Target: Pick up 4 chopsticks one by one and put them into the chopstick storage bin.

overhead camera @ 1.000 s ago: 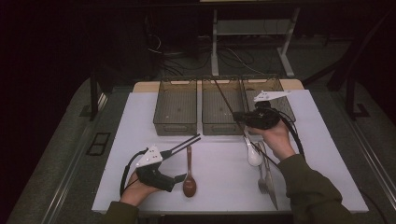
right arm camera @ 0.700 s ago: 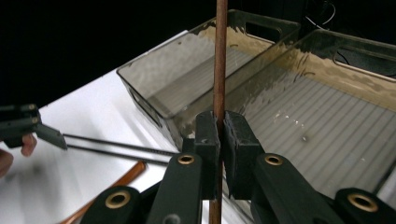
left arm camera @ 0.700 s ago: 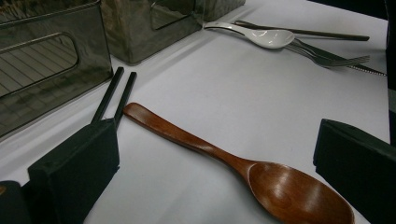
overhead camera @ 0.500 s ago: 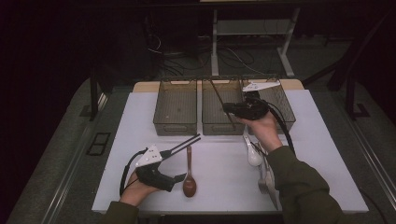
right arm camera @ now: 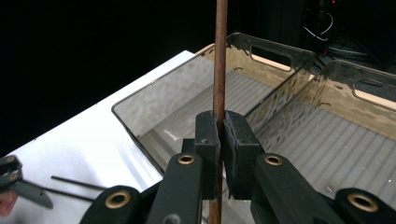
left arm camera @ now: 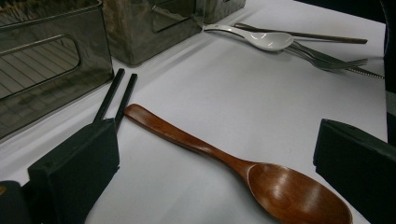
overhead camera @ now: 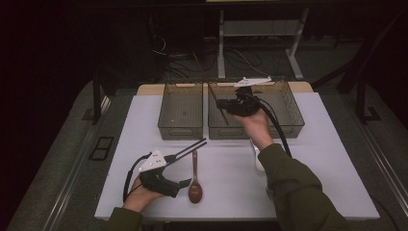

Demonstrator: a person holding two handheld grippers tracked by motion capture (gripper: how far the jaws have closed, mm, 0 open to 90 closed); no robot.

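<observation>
Left gripper point(overhead camera: 190, 147) rests low at the near left of the white worktop point(overhead camera: 332, 159), its fingers point(left arm camera: 74, 172) spread wide and empty; 2 black chopsticks point(left arm camera: 116, 95) lie along its left finger, apparently loose on the surface. Just beside it, a wooden spoon point(overhead camera: 195, 180) lies flat, handle pointing toward the bins. The left bin point(overhead camera: 182, 111) appears empty, as far as can be judged. Right gripper point(overhead camera: 221, 103) is raised over the near wall of the middle bin point(overhead camera: 288, 115), its fingers point(right arm camera: 208, 140) clamped on a brown chopstick point(overhead camera: 211, 91), which stands steeply tilted, upper end toward the far side. Assessment: the stick is light, stiff, smooth and thin, so it may pivot or slide in a 2-point pinch; the present hold, apparently below its middle, leaves a long free upper length, and a grip nearer mid-length would control swing better. At right of the spoon, a white spoon point(left arm camera: 261, 39), forks point(left arm camera: 336, 60) and a second brown stick point(left arm camera: 303, 33) lie together.
</observation>
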